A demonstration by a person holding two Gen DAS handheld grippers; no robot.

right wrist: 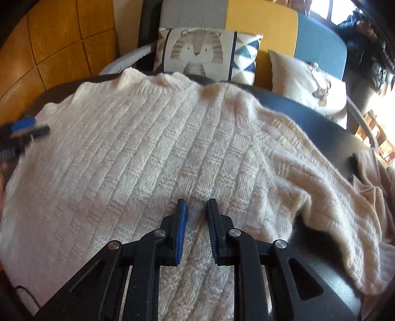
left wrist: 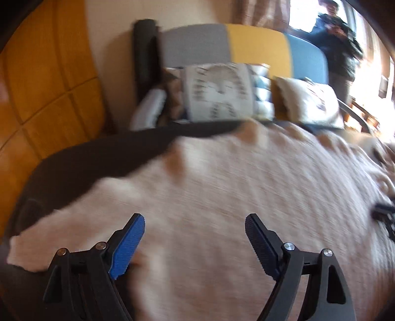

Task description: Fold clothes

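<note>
A cream-white cable-knit sweater (right wrist: 153, 153) is lying spread across a dark round table (right wrist: 318, 126), covering most of its top, with its ribbed hem toward the far edge and a rumpled sleeve (right wrist: 328, 187) trailing off toward the right side. The right gripper (right wrist: 196, 210), black with a blue ribbed pad on its left finger, is hovering low over the near part of the knit; its fingers are sitting close together with a narrow gap between them, and whether the pads are pinching any wool is not something the view shows. The left gripper (left wrist: 195, 222) is standing with its fingers spread wide above the sweater (left wrist: 234, 192) near the garment's left edge, nothing between the pads, and its whole view is smeared with motion blur. In the right wrist view the left gripper (right wrist: 27, 128) is showing at the far left margin, over the sweater's left edge. Behind the table a sofa with grey, yellow and blue back panels (right wrist: 261, 22) is holding a pale cushion printed with a grey tiger face (right wrist: 197, 51) and a plain cream cushion with a small deer print (right wrist: 308, 84). An orange wooden panelled wall (right wrist: 56, 44) is filling the left side, and a person in dark clothing (left wrist: 338, 42) is standing by a bright window at the upper right.
</note>
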